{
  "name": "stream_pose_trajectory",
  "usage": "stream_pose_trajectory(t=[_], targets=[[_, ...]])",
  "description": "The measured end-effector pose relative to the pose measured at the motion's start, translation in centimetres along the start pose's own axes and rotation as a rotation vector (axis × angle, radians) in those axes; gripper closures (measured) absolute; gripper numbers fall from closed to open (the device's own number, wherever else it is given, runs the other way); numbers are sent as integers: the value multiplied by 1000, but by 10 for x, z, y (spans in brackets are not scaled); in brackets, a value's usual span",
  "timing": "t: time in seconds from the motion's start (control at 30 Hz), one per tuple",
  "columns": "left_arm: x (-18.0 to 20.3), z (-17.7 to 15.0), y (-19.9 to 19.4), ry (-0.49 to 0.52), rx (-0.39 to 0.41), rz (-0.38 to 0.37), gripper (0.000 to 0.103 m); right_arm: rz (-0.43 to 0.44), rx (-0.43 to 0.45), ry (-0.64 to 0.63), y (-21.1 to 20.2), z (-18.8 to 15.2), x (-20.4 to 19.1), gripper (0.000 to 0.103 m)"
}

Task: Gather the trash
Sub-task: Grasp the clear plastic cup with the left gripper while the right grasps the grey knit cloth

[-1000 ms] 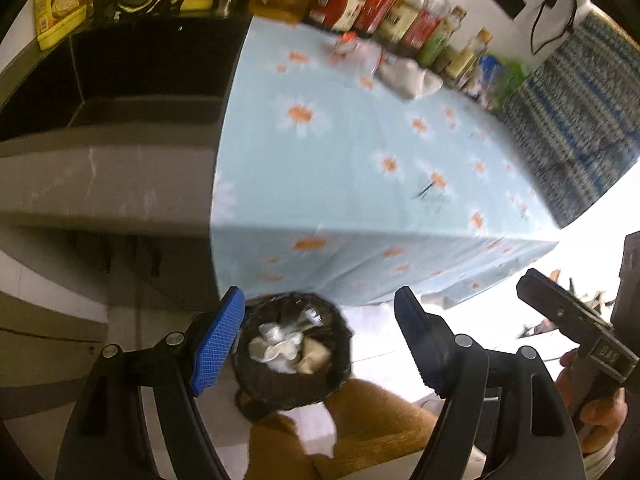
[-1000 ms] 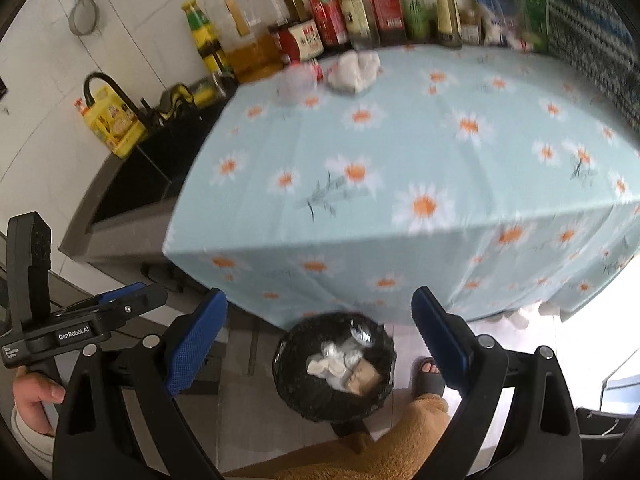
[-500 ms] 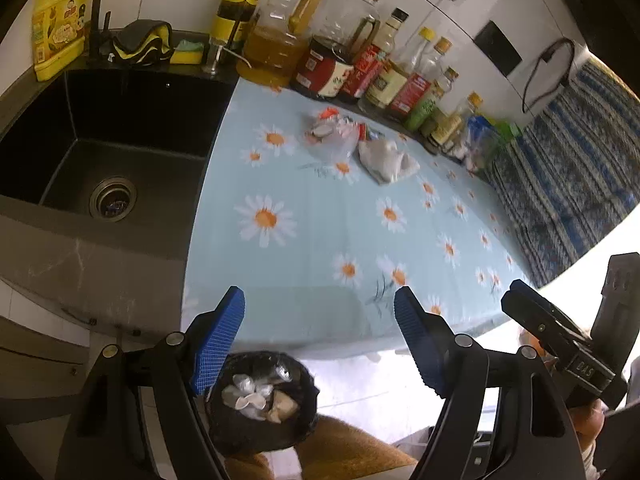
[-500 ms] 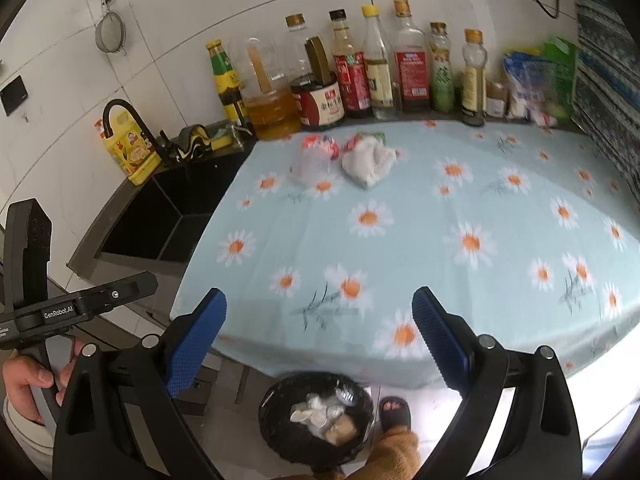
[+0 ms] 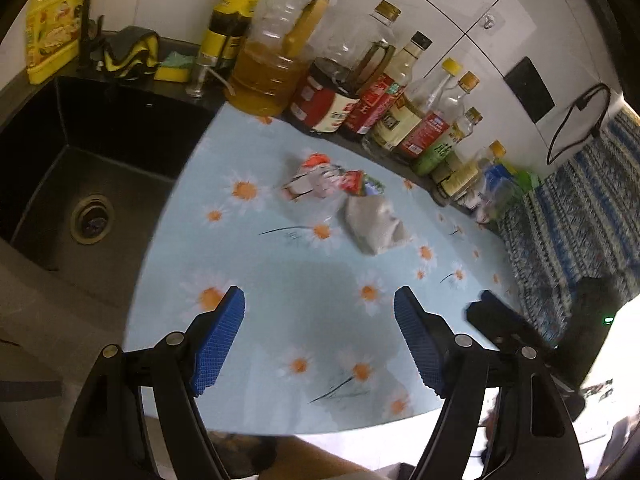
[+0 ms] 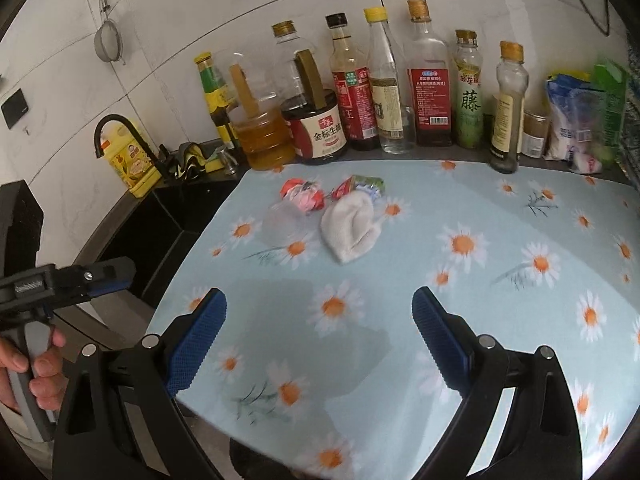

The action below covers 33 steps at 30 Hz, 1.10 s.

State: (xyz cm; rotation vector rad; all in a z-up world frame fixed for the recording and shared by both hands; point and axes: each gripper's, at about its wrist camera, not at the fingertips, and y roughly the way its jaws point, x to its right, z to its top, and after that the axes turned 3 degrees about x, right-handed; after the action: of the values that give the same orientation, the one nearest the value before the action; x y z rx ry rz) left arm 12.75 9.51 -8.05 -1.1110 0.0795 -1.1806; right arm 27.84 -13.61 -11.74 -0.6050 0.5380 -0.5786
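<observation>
Left gripper (image 5: 319,336): jaws stood wide apart with nothing between the blue pads; it hovered over the near part of the tablecloth.
Right gripper (image 6: 319,332): jaws also spread wide and empty, above the near edge of the counter.
Left gripper seen from the right camera (image 6: 110,276): it showed at the left edge, held by a hand (image 6: 38,372) beside the sink.
Tablecloth (image 6: 460,300): light blue with daisies, it covered the counter.
Trash, clear plastic cup (image 6: 286,222): it lay on its side at the far part of the cloth, well apart from both grippers.
Trash, red wrappers (image 6: 304,196): crumpled, just behind the cup and touching it.
Trash, white tissue wad (image 6: 352,226): it lay just right of the cup, with a red-and-green wrapper (image 6: 366,185) at its far side.
Same trash from the left camera: tissue wad (image 5: 374,224) right of the red wrappers (image 5: 316,178).
Bottles (image 6: 360,96): a row of them stood along the wall behind the trash.
Sink (image 5: 76,168): dark and sunken, left of the cloth.
</observation>
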Motion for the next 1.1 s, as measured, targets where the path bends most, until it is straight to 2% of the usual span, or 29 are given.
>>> stream_pose_trajectory(t=[0.23, 0.43, 0.67, 0.97, 1.1], targets=[[26, 25, 37, -5, -41, 54, 28, 70, -32, 28, 39, 23, 37, 10], [23, 41, 68, -113, -92, 80, 28, 123, -43, 67, 69, 34, 60, 10], [29, 63, 100, -178, -139, 100, 28, 189, -90, 93, 102, 37, 73, 10], [-9, 78, 132, -410, -173, 101, 28, 264, -128, 29, 127, 41, 64, 11], [-20, 85, 146, -463, -198, 71, 28, 279, -146, 9, 137, 43, 61, 16]])
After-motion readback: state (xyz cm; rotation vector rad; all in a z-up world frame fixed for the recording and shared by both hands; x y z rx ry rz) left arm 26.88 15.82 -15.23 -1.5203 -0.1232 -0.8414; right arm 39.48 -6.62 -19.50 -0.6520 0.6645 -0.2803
